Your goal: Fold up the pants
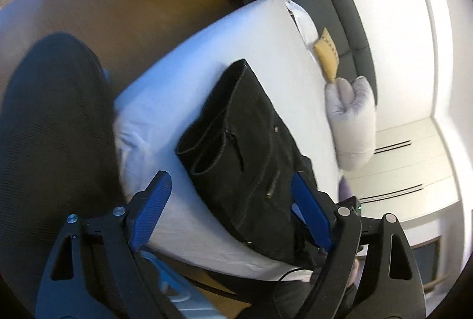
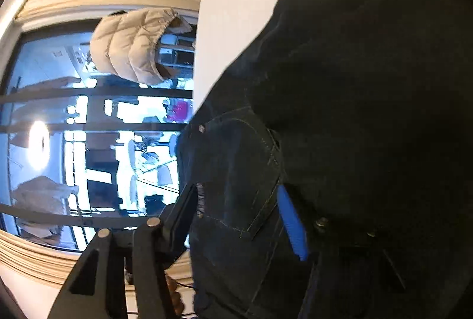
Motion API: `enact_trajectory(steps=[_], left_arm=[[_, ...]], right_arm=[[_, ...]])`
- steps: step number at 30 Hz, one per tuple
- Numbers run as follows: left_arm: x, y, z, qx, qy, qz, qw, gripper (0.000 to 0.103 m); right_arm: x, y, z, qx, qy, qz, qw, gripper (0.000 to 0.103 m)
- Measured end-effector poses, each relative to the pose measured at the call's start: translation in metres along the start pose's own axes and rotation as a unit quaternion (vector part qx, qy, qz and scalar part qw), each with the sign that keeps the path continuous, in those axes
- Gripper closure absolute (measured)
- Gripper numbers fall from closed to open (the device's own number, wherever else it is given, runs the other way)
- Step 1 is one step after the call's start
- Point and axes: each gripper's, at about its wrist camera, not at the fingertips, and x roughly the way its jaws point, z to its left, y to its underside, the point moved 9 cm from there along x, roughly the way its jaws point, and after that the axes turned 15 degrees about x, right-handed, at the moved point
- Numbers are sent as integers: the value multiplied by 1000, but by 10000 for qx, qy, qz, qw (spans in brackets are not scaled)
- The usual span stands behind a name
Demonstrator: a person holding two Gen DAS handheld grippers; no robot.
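Dark denim pants (image 1: 248, 147) lie folded on the white bed (image 1: 183, 76), waistband and pockets facing the near edge. My left gripper (image 1: 233, 191) is open above the near end of the pants, its blue pads (image 1: 153, 200) spread on either side, holding nothing. In the right wrist view the pants (image 2: 340, 112) fill most of the frame. My right gripper (image 2: 239, 206) has its fingers around a thick fold of denim by a back pocket; one blue pad (image 2: 291, 221) shows against the cloth.
A grey pillow (image 1: 351, 123) and a yellow cushion (image 1: 326, 55) lie at the bed's far side by the dark headboard (image 1: 334, 8). Brown floor (image 1: 118, 17) lies left of the bed. A window with a beige puffer jacket (image 2: 133, 46) shows in the right view.
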Motion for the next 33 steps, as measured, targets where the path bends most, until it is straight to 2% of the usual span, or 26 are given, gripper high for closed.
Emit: enact_trajectory(steps=[2, 7, 12, 18, 20, 22, 25, 28, 30, 33], left_arm=[[9, 2, 5, -156, 151, 78, 9997, 20], [28, 4, 23, -755, 451, 66, 9961, 20], [46, 6, 47, -1325, 836, 22, 9876, 20], [58, 8, 56, -1771, 1283, 16, 9758, 22], [60, 7, 60, -1838, 1378, 22, 9733, 28], [62, 6, 60, -1855, 1402, 33, 9726, 46], [63, 10, 58, -1827, 1420, 51, 9728, 61], [68, 8, 53, -1751, 1441, 50, 9739, 71], [69, 5, 50, -1620, 1394, 35, 9769, 72], [70, 1, 47, -1467, 1361, 16, 9798, 83]], right_arm=[[-5, 4, 3, -50, -19, -70, 10000, 36], [-7, 4, 0, -5, -113, -139, 9998, 35], [-2, 2, 2, 25, -119, -111, 9999, 35], [2, 6, 9, 5, -158, 10, 9999, 34], [2, 5, 12, -17, -153, 30, 9999, 34], [2, 4, 17, -68, -157, 48, 9998, 34], [2, 2, 25, -147, -193, 63, 9997, 34], [3, -2, 32, -206, -181, 76, 9996, 34], [4, -4, 35, -243, -151, 94, 9995, 34], [5, -7, 38, -251, -104, 100, 9996, 34]])
